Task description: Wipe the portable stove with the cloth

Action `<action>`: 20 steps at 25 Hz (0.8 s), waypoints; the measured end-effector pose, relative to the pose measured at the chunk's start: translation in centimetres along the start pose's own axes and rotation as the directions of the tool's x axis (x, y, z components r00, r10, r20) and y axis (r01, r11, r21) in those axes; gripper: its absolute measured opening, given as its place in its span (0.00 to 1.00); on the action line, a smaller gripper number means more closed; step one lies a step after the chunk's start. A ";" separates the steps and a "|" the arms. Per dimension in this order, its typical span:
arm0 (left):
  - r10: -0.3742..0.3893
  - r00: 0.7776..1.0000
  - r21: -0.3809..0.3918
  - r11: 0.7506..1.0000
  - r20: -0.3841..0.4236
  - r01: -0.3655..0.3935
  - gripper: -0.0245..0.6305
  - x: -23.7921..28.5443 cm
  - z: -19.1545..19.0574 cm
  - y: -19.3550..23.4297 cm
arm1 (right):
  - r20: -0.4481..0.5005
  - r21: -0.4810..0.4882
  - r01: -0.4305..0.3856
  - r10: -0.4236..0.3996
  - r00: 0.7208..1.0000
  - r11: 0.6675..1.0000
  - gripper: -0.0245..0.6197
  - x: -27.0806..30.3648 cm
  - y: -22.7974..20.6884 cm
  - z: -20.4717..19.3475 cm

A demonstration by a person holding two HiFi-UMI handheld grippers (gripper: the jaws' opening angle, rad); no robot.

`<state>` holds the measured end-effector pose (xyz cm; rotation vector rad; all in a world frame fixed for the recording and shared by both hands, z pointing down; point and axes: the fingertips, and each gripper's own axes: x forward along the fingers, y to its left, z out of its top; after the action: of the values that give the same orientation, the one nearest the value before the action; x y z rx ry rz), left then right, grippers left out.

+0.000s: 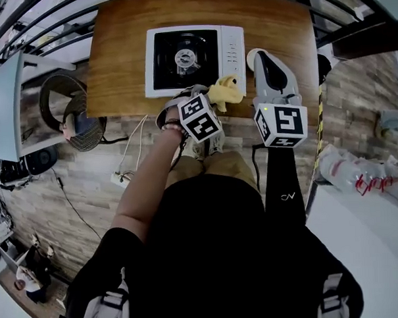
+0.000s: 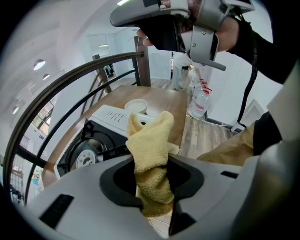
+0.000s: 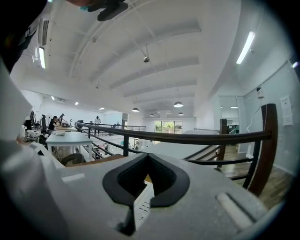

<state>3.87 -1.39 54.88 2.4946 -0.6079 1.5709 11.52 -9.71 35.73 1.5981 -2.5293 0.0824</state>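
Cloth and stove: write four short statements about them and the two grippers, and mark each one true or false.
The stove stands on a wooden table. True.
The left gripper is shut on the yellow cloth. True.
The cloth lies spread flat on the table. False: it is bunched in the left gripper, by the stove's front corner.
The right gripper holds a second cloth. False: it is shut on nothing.

The portable stove (image 1: 195,59) sits on the table (image 1: 115,60), the cloth (image 1: 226,91) at its near right corner.
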 end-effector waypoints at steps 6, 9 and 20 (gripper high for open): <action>0.062 0.997 -0.089 0.994 -0.036 -0.065 0.24 -1.7 -4.0 2.1 | 0.012 0.007 -0.119 0.119 0.993 0.993 0.04 3.7 2.9 0.1; 0.076 0.996 -0.131 0.988 -0.046 -0.082 0.24 -2.6 -6.8 2.9 | 0.011 -0.007 -0.161 0.161 0.987 0.987 0.04 5.3 5.2 0.5; 0.108 0.990 -0.260 0.957 -0.092 -0.128 0.24 -6.5 -18.6 9.1 | -0.014 -0.027 -0.210 0.209 0.978 0.977 0.04 12.2 13.9 1.1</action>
<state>-17.78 -2.04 56.52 2.2284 -0.9057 1.5022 -6.28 -14.73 36.97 1.3118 -2.6689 0.0785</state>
